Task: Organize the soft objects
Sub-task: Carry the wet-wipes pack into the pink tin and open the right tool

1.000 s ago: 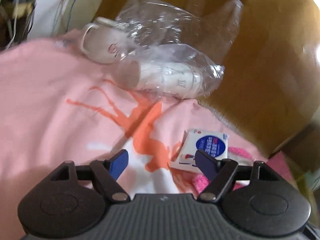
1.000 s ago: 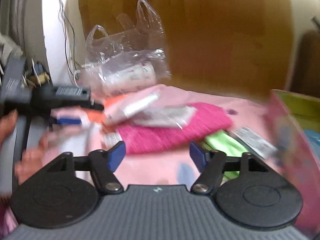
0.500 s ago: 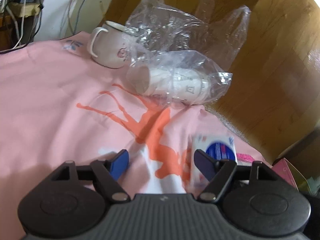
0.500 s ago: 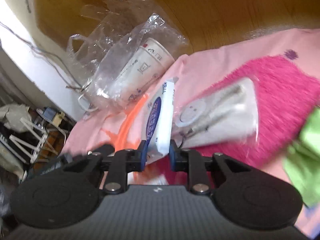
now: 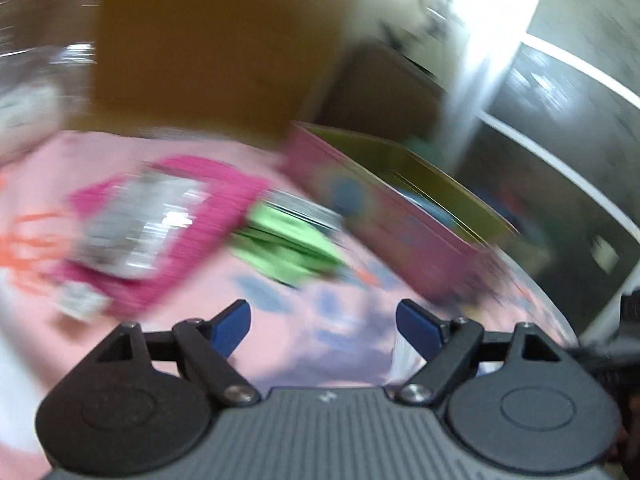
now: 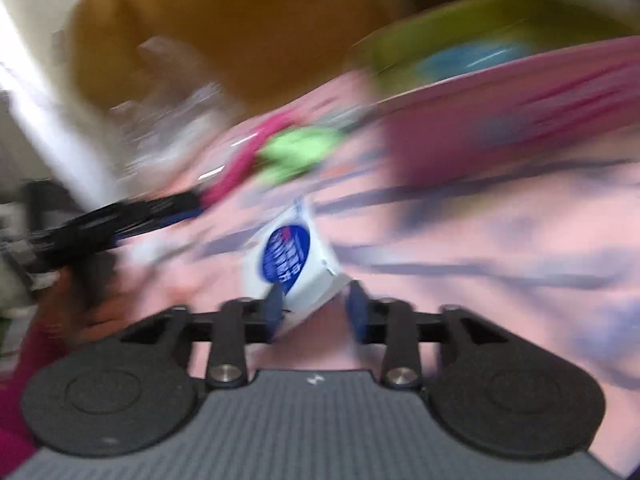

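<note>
1 tissue pack (image 6: 294,264), 2 grippers (image 6: 316,308)

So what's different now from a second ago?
The right gripper took hold of the white packet with the blue oval and swung toward the pink box; now its fingers look partly apart around it. The left gripper swung right too, away from the cup. It stayed open and empty; the magenta cloth stayed put.

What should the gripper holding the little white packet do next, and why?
Probably carry it toward the pink box and drop it in. The right gripper has the white tissue packet between its fingers, lifted over the pink cloth; the box sits open just ahead. The left gripper is open and empty.
</note>
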Tool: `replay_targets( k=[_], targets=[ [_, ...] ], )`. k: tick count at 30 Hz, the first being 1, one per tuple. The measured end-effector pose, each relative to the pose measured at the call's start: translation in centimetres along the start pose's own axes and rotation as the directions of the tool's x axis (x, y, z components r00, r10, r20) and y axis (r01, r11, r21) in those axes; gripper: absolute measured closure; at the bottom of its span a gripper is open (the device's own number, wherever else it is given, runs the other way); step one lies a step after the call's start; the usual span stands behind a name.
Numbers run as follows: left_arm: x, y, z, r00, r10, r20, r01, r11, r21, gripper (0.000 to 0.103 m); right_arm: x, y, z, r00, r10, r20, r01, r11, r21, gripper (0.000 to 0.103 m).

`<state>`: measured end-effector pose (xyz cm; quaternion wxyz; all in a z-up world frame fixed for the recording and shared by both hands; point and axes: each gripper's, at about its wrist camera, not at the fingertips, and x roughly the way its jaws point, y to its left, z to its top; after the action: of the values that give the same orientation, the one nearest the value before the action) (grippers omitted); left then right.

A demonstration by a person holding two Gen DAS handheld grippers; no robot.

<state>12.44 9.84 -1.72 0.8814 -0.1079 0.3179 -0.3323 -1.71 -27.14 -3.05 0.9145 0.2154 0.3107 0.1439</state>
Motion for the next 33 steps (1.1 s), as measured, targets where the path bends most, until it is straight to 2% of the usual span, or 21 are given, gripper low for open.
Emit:
replay_targets(
  k=[1,3,5,7,9,13,14,15,16,17,19,21,24,29,33],
  targets=[
    [0.5,-1.3,-0.3,0.999,-0.031,-0.027,0.032,0.999,0.03,0.02,-1.5,-0.2,-0.8,0.997,-0.059,0.048,0.061,0.998,-0.035,0.044],
    [1.3,-3.9,-0.8,0.994,-0.078,-0.076,0.084,0.993,0.082,0.02,-3.7,0.0,-2.3,0.985,-0.123,0.12,0.136,0.985,-0.106,0.042],
    [2.2,-6.3,-1.2,0.989,-0.096,-0.114,0.11,0.986,0.122,0.018,-4.3,0.9,-3.3,0.981,-0.128,0.149,0.153,0.972,-0.179,0.037],
    [3.0,-8.3,-1.5,0.982,-0.117,-0.146,0.138,0.98,0.145,0.018,-4.0,2.0,-4.1,0.981,-0.115,0.156,0.153,0.954,-0.259,0.023],
    [4.0,-10.1,-1.7,0.977,-0.123,-0.173,0.153,0.973,0.173,0.018,-2.9,3.3,-4.9,0.982,-0.112,0.154,0.159,0.928,-0.336,0.023],
    [5.5,-12.8,-2.9,0.968,-0.097,-0.231,0.148,0.965,0.216,0.021,1.1,4.4,-4.6,0.982,-0.154,0.113,0.187,0.892,-0.412,0.024],
    [5.9,-13.0,-3.1,0.965,-0.091,-0.246,0.146,0.966,0.214,0.024,1.4,4.2,-4.4,0.982,-0.143,0.125,0.181,0.899,-0.399,0.025],
    [6.2,-12.9,-3.3,0.963,-0.087,-0.253,0.142,0.967,0.21,0.032,1.8,4.0,-4.1,0.986,-0.121,0.117,0.157,0.912,-0.38,0.034],
    [6.0,-13.1,-3.7,0.967,-0.081,-0.24,0.136,0.965,0.223,0.033,2.1,4.0,-3.9,0.987,-0.106,0.122,0.145,0.916,-0.373,0.051],
    [6.0,-13.1,-3.9,0.968,-0.081,-0.238,0.138,0.962,0.234,0.033,2.2,4.2,-3.6,0.984,-0.118,0.135,0.161,0.91,-0.382,0.054],
    [5.7,-13.9,-4.5,0.966,-0.087,-0.245,0.151,0.954,0.259,0.033,2.7,4.3,-3.4,0.982,-0.121,0.142,0.168,0.904,-0.393,0.054],
    [5.7,-14.6,-4.4,0.969,-0.057,-0.239,0.122,0.957,0.265,0.033,2.3,4.3,-3.4,0.98,-0.116,0.158,0.17,0.907,-0.385,0.055],
    [4.8,-15.1,-2.8,0.973,-0.095,-0.209,0.145,0.961,0.235,0.033,0.4,4.4,-2.4,0.965,-0.108,0.237,0.196,0.901,-0.387,0.055],
    [4.4,-18.1,1.3,0.983,-0.143,-0.117,0.171,0.944,0.283,0.033,-0.3,2.9,2.4,0.925,-0.143,0.352,0.278,0.887,-0.369,0.055],
    [7.9,-20.8,5.2,0.985,-0.152,-0.083,0.171,0.933,0.318,0.033,0.8,-0.4,6.8,0.903,-0.219,0.371,0.34,0.891,-0.302,0.056]
  ],
)
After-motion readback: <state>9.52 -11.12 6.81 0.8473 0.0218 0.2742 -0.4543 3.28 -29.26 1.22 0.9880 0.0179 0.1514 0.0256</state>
